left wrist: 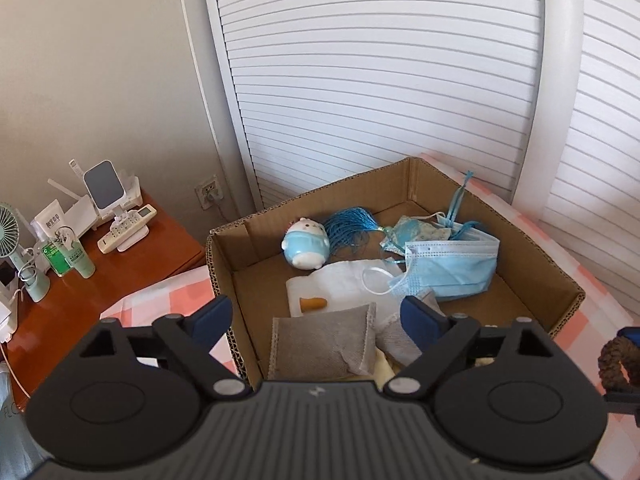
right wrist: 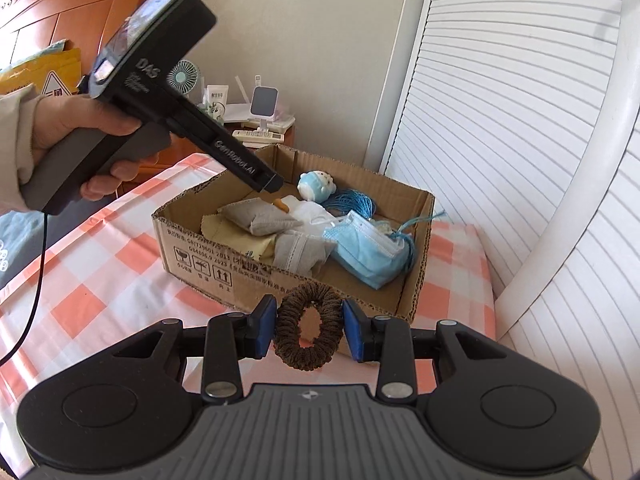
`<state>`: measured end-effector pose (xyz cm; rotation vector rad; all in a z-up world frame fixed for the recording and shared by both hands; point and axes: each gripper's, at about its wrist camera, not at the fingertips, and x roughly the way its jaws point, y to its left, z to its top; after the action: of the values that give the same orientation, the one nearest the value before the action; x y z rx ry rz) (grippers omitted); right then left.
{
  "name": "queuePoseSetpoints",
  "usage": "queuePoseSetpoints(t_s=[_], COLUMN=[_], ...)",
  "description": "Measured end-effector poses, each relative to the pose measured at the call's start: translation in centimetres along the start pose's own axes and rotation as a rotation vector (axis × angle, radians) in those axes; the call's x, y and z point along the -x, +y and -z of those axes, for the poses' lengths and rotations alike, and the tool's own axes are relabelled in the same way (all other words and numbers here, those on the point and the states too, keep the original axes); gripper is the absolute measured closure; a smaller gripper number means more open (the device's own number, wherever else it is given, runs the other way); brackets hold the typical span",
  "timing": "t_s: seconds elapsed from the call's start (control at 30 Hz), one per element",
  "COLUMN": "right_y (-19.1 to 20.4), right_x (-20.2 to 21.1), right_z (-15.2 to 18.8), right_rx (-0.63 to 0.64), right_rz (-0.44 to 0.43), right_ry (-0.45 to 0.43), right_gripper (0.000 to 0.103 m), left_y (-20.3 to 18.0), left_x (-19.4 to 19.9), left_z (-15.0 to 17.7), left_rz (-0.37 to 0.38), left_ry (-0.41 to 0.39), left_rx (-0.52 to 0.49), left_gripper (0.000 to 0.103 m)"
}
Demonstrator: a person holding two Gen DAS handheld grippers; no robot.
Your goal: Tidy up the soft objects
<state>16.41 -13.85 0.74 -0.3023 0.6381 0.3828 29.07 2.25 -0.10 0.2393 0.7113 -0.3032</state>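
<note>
A cardboard box (left wrist: 536, 256) (right wrist: 224, 256) stands on a pink checked cloth. In it lie a blue face mask (left wrist: 448, 268) (right wrist: 364, 256), grey sachets (left wrist: 320, 340) (right wrist: 260, 216), a white cloth (left wrist: 344, 284), a blue tassel (left wrist: 348, 224) and a round blue-white plush toy (left wrist: 306, 246) (right wrist: 316, 186). My left gripper (left wrist: 316, 316) is open and empty above the box's near left side. My right gripper (right wrist: 308, 326) is shut on a brown knitted hair tie (right wrist: 308, 328), held just in front of the box's near wall; the tie also shows in the left wrist view (left wrist: 616, 364).
A wooden nightstand (left wrist: 132, 248) left of the bed carries a small fan (left wrist: 12, 224), tubes, remotes and a phone stand (left wrist: 104, 190). White slatted doors (left wrist: 380, 80) and a white curved rail (left wrist: 556, 80) stand behind the box. A person's hand (right wrist: 80, 132) holds the left gripper.
</note>
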Motion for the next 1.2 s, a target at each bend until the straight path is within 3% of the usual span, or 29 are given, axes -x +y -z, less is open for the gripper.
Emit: queuePoseSetpoints(t_s=[0.17,0.4,0.5,0.57,0.73,0.83,1.03,1.2], right_y=[-0.7,-2.8,-3.7,-4.3,-5.1,-5.0,-3.2,-2.1], right_x=[-0.6,-4.0,-5.7,-6.1,-5.1,-4.0,-1.6,0.4], right_z=[-1.5,-4.7,-5.4,-5.2,-4.5,-4.2,-3.0,-1.3], right_rx=[-0.001,-0.053,-0.092,-0.124,-0.222,-0.245,-0.295,-0.359], right_rz=[0.002,0.022,0.046,0.070,0.088,0.127,0.269,0.275], right_ry=[-0.011,-0.008,0.012,0.019,0.019,0.070,0.238,0.269], right_gripper=[0.062,0.061,0.037,0.013,0.000,0.000,0.000,0.000], left_y=[-0.1,-0.2,-0.6,-0.8,-1.4,-1.8,-2.8,-4.4], left_x=[2.8,6.4,7.7,8.5,10.0,10.7,11.1,11.2], left_z=[0.9,2.7,3.3,3.6,4.1,4.4,4.9,5.9], left_rz=[0.001,0.013,0.006,-0.002,-0.032,-0.071,-0.034,-0.053], left_ry=[-0.051,-0.079,-0.100,-0.123,-0.167,-0.182,-0.046,0.047], left_rx=[-0.021,-0.028,-0.037,-0.043,-0.041,-0.001,0.100,0.130], left_gripper=[0.002,0.001,0.001,0.001,0.001,0.001,0.001,0.001])
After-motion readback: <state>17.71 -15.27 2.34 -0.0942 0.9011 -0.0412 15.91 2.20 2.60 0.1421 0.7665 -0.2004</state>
